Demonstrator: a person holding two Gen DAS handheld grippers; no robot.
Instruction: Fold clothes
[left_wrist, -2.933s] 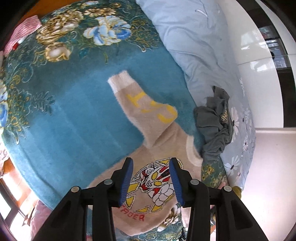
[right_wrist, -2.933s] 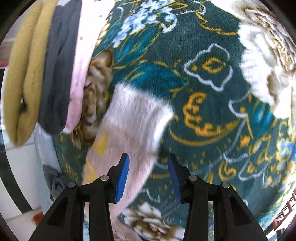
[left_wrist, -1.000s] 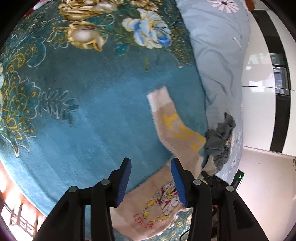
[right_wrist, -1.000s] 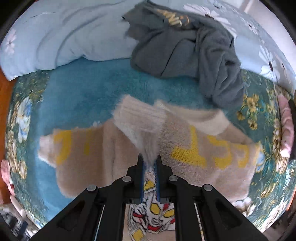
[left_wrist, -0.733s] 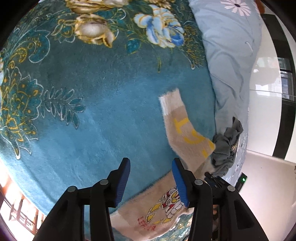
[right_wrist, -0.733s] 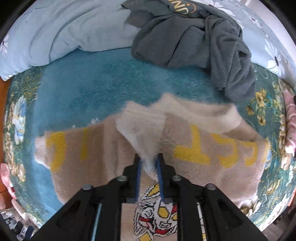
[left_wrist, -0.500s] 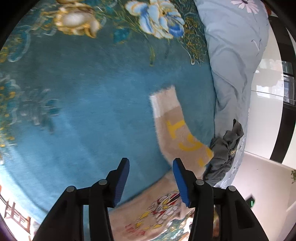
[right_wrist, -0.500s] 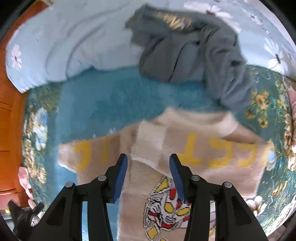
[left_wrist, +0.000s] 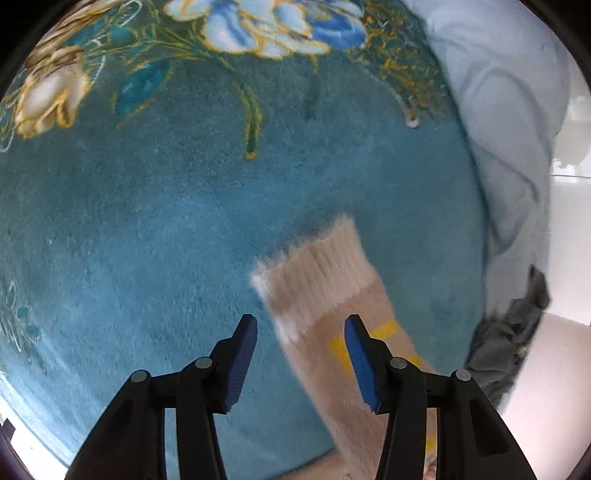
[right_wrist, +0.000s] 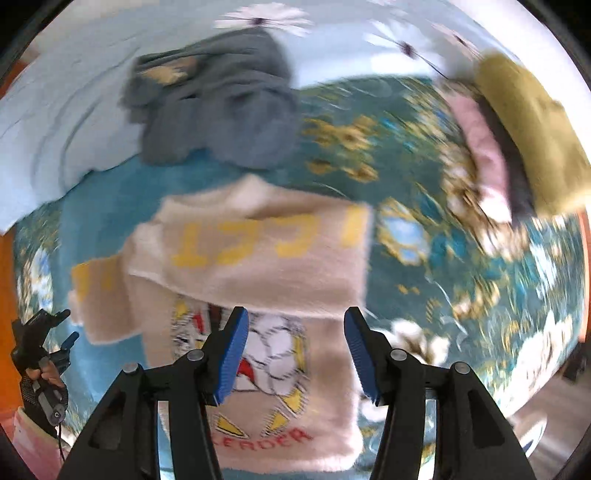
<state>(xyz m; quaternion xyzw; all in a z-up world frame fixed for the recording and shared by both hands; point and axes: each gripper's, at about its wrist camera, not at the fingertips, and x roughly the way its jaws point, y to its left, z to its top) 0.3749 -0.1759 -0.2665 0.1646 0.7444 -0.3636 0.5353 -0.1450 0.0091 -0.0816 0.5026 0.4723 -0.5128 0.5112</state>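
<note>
- Left gripper (left_wrist: 300, 349): jaws apart, empty, poised at the unfolded sleeve cuff (left_wrist: 314, 264); advise pinching the ribbed edge squarely.
- Beige sweater (right_wrist: 258, 332): lies on teal blanket (left_wrist: 147, 221), other sleeve across chest.
- Right gripper (right_wrist: 293, 350): jaws apart, empty, above the sweater.

The left gripper (left_wrist: 301, 345) is sitting at the bottom centre of its own view, its two blue-padded fingers (left_wrist: 242, 356) spread wide apart and gripping nothing. The right gripper (right_wrist: 295, 349) is sitting likewise at the bottom centre of its view, fingers (right_wrist: 232, 350) parted just as wide and empty. At the lower left edge of the right view, the left gripper (right_wrist: 40, 345) is showing small, with a hand (right_wrist: 46, 376) wrapped around its handle.
</note>
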